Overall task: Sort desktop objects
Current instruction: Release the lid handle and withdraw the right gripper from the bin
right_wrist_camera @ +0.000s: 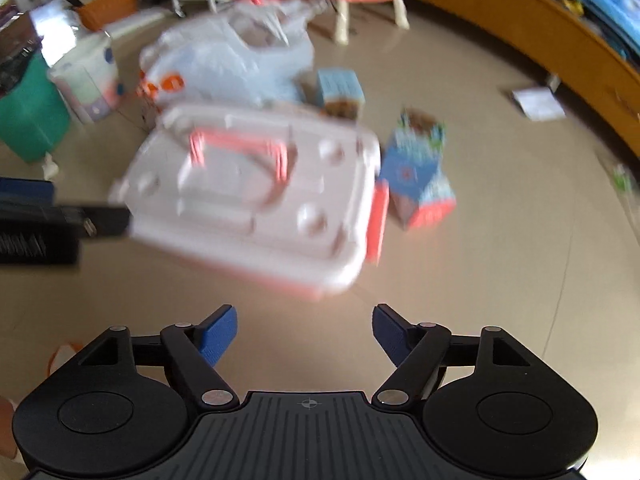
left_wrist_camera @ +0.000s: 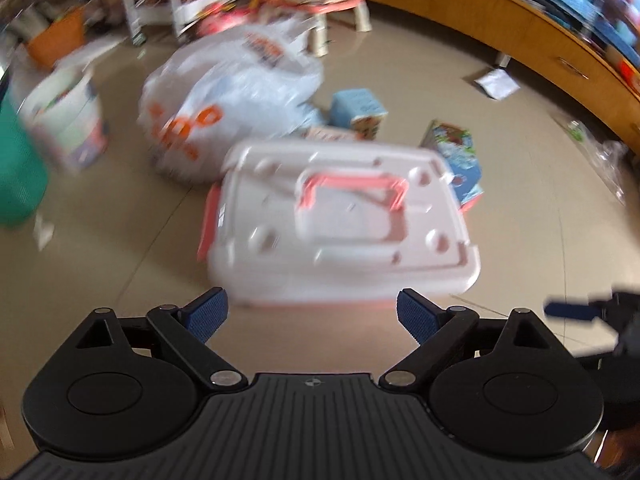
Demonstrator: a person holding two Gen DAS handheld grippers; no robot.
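Observation:
A white plastic storage box [left_wrist_camera: 340,224] with a pink handle and pink side clips sits lid-shut on the floor; it also shows in the right wrist view [right_wrist_camera: 256,200]. My left gripper [left_wrist_camera: 312,314] is open and empty, just short of the box's near edge. My right gripper [right_wrist_camera: 304,332] is open and empty, a little back from the box. The right gripper's blue finger shows at the right edge of the left wrist view [left_wrist_camera: 572,312]; the left gripper shows at the left edge of the right wrist view [right_wrist_camera: 48,216]. Both views are motion-blurred.
A white plastic bag [left_wrist_camera: 232,92] with orange print lies behind the box. Two colourful cartons [right_wrist_camera: 416,176] [right_wrist_camera: 340,88] lie right of it. A green bin [left_wrist_camera: 16,168], a white bucket [left_wrist_camera: 68,116], a small pink table [left_wrist_camera: 328,0] and a wooden cabinet [left_wrist_camera: 520,28] ring the tiled floor.

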